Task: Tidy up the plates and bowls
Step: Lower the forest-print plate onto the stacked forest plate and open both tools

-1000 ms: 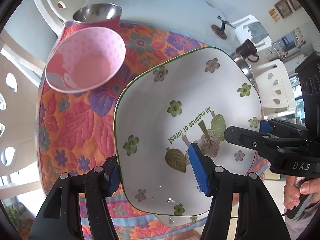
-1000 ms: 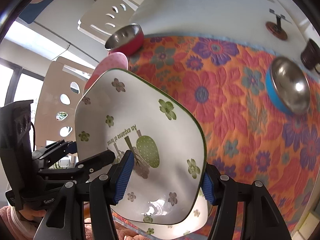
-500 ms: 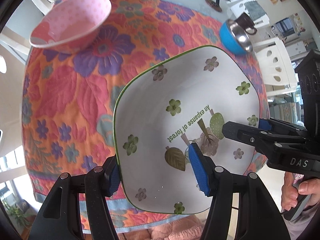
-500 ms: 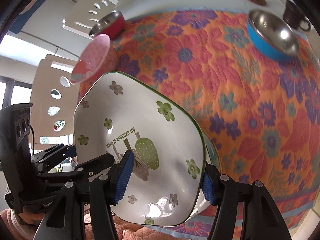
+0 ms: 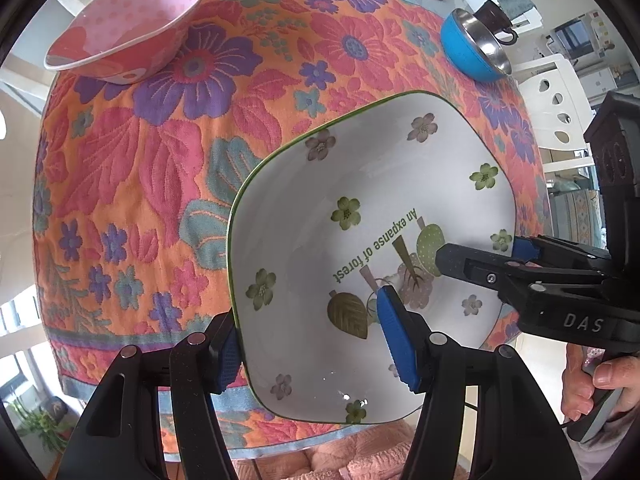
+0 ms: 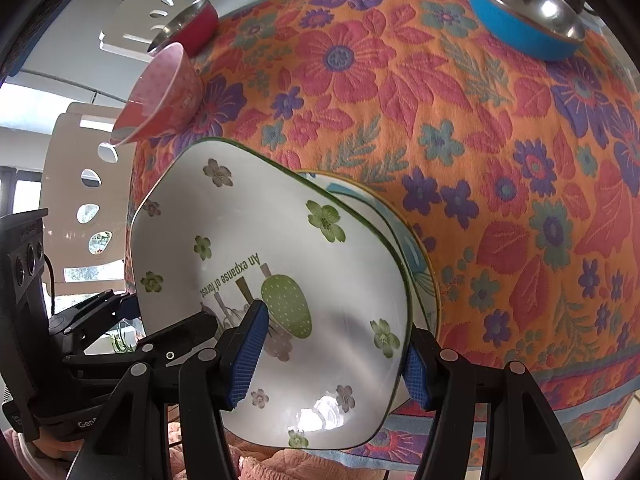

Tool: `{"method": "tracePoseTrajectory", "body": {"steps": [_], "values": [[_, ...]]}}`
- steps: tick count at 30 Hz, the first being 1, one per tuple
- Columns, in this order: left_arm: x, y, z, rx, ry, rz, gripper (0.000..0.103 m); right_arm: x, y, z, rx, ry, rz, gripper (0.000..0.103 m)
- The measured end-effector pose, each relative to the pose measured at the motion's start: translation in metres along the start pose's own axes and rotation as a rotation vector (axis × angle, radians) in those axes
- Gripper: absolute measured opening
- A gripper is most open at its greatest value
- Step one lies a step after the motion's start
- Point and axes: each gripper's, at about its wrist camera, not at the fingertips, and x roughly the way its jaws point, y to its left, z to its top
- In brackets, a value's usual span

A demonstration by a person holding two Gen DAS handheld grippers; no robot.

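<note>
A white square bowl with green flowers and the words "An expanse of forest" hangs tilted over the near part of the floral tablecloth. My left gripper is shut on its left rim, one blue pad inside and one outside. My right gripper is shut on the opposite rim in the same way. Each gripper also shows in the other's view: the right gripper, the left gripper. Under the white bowl lies a plate with a yellow rim and blue pattern, mostly hidden.
A pink dotted bowl stands at the far left, with a red steel bowl behind it. At the far right sits a blue steel bowl beside a dark mug. White chairs surround the table.
Both grippers have come down and toward the near edge with the white bowl between them. The yellow-rimmed plate has come into view beneath it.
</note>
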Motion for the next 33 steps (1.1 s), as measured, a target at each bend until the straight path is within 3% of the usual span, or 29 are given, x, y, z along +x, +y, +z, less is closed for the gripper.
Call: {"method": "tracePoseTrajectory", "body": {"steps": [16,22,33], "values": [[0.009,-0.011,0.004,0.042,0.050,0.036,0.058,0.007,-0.007,0.000,0.030,0.044,-0.023,0.060],[0.007,-0.008,0.006,0.053,0.069,0.090,0.058,0.011,-0.002,-0.005,0.033,0.071,-0.045,0.059],[0.007,-0.012,0.007,0.059,0.086,0.068,0.058,0.001,-0.007,-0.003,0.052,0.080,-0.097,0.059]]}}
